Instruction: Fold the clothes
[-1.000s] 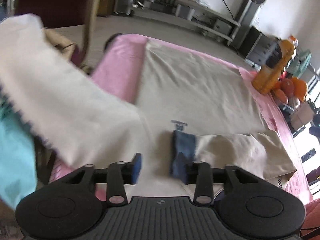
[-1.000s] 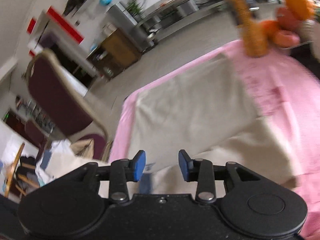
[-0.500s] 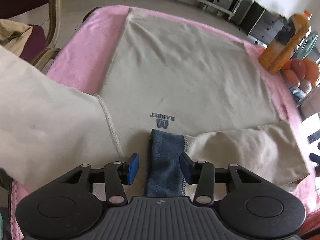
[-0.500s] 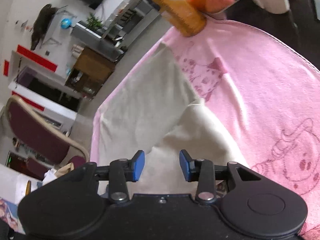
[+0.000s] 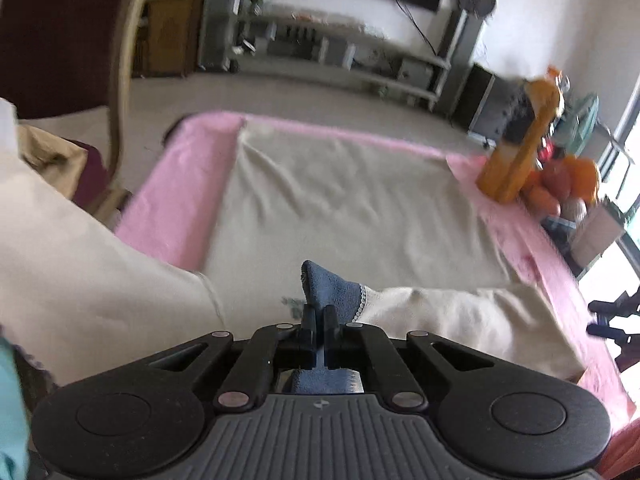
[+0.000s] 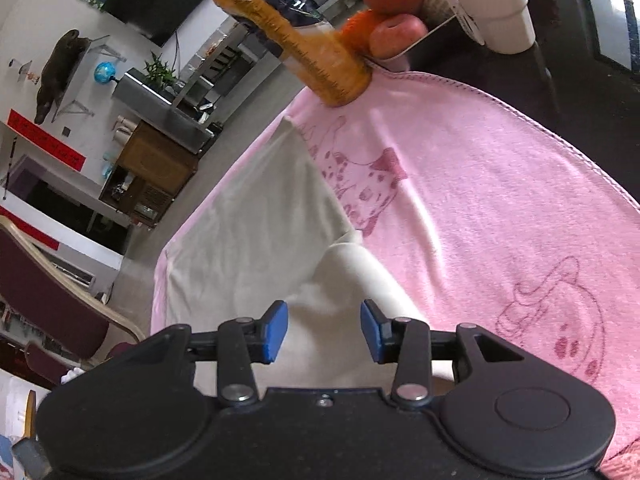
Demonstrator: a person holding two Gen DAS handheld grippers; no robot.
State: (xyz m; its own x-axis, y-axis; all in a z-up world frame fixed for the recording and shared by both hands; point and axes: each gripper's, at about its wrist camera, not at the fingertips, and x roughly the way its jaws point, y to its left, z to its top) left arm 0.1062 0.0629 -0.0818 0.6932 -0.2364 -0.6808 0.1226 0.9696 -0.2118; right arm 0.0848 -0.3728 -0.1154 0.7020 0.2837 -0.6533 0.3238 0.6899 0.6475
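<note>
A beige T-shirt point(image 5: 340, 208) lies flat on a pink towel point(image 5: 172, 208), with its blue collar point(image 5: 328, 288) at the near edge. My left gripper point(image 5: 320, 316) is shut on that collar, which stands pinched up between the pads. One sleeve point(image 5: 460, 320) stretches out to the right, and the other sleeve point(image 5: 80, 272) hangs off to the left. In the right wrist view my right gripper point(image 6: 324, 330) is open just over the right sleeve point(image 6: 348, 280). The cloth lies below the gap, and the pads do not press on it.
An orange drink bottle point(image 6: 296, 36) stands at the towel's far corner beside a bowl of fruit point(image 6: 396, 12) and a white cup point(image 6: 492, 0). A maroon chair point(image 5: 60, 40) stands off the table's left side. The dark table edge point(image 6: 560, 60) borders the towel.
My left gripper's jaws closed on the blue collar and pinched it up. My right gripper came down over the right sleeve and rolled, staying open.
</note>
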